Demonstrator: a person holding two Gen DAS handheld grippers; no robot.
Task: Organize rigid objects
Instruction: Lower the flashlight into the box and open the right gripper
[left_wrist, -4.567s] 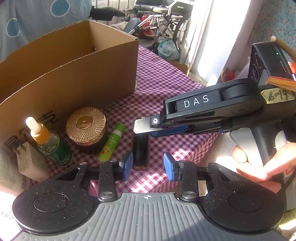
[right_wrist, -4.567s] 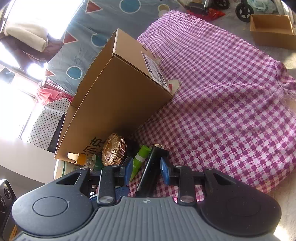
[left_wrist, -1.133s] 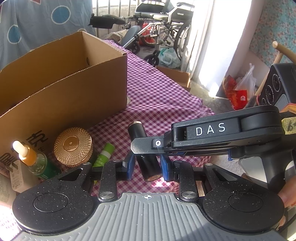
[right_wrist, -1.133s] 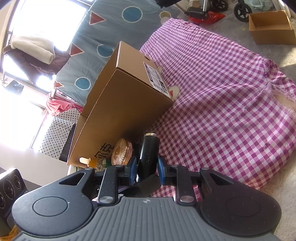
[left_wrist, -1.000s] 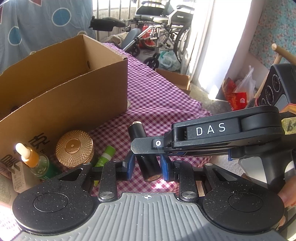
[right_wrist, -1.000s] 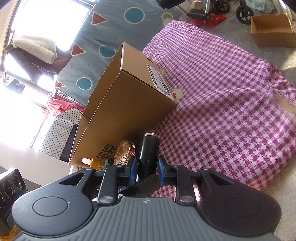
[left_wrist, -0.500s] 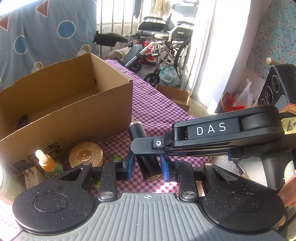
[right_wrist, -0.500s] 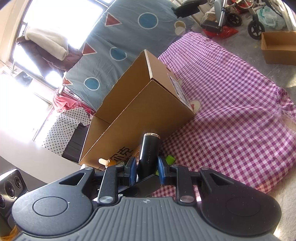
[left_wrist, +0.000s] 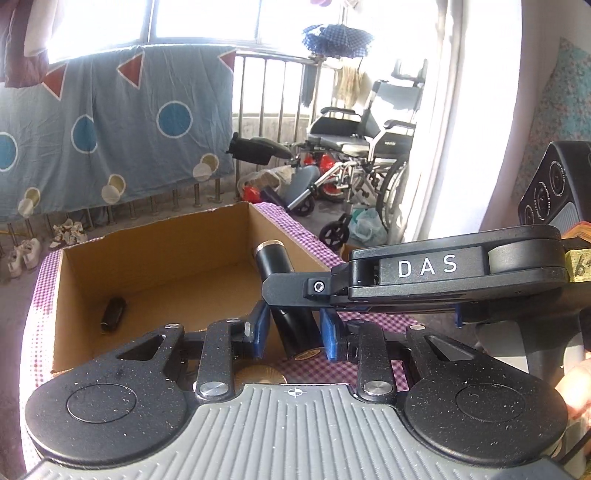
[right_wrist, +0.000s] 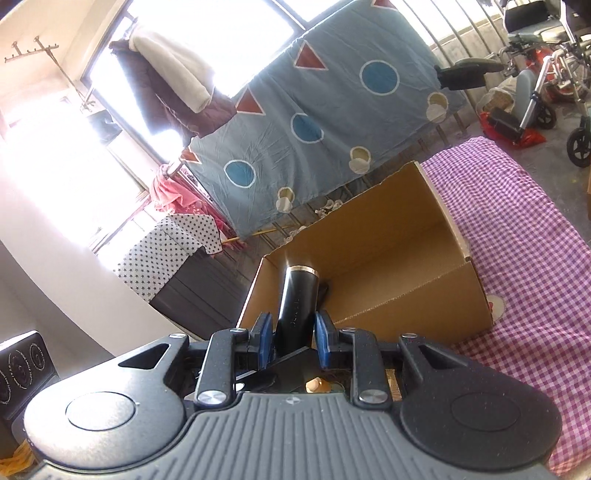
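Observation:
A black tube with a gold rim is held between both grippers, raised above the near wall of an open cardboard box. My left gripper has its blue pads against the tube's lower end. My right gripper is shut on the tube's middle and crosses the left wrist view from the right. A small dark bottle lies on the box floor at the left.
The box stands on a purple checked cloth. A gold ribbed lid and a dropper bottle top show just below the grippers. A wheelchair and a blue hanging sheet stand beyond the table.
Both grippers have risen with the black tube, from the cloth beside the jars up to over the box's near wall. The inside of the box now shows.

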